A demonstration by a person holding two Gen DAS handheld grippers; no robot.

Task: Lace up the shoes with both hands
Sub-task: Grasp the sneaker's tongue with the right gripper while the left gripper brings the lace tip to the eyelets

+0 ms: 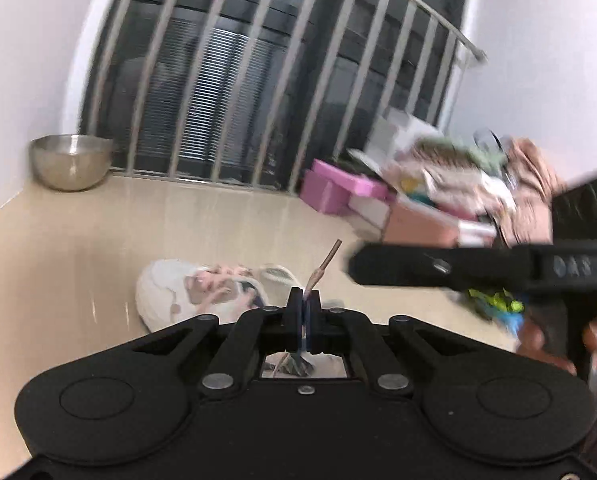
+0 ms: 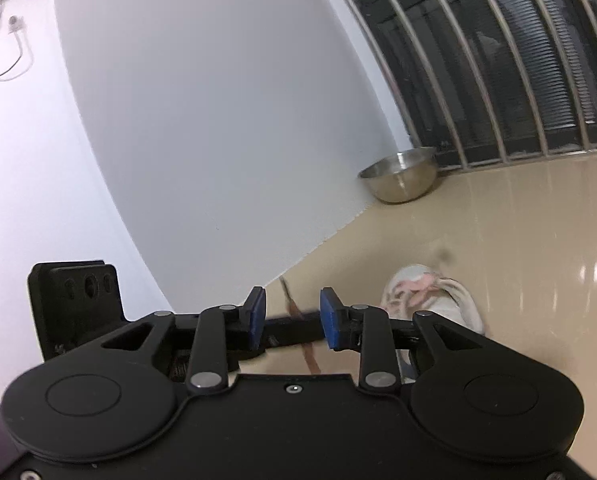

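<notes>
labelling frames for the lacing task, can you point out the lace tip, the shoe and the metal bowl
lace tip (image 1: 329, 258), left wrist view, on the stiff brown end sticking up from the shut fingers.
shoe (image 1: 166, 294), left wrist view, on its white toe.
metal bowl (image 2: 402, 178), right wrist view, on its outer wall.

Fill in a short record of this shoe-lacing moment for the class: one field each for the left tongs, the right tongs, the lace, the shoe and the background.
left tongs: shut on the lace, its tip sticking up past the pads
right tongs: open, holding nothing
lace: brownish, thin
shoe: white, on the beige floor
background: steel bowl by the wall, metal railing behind
</notes>
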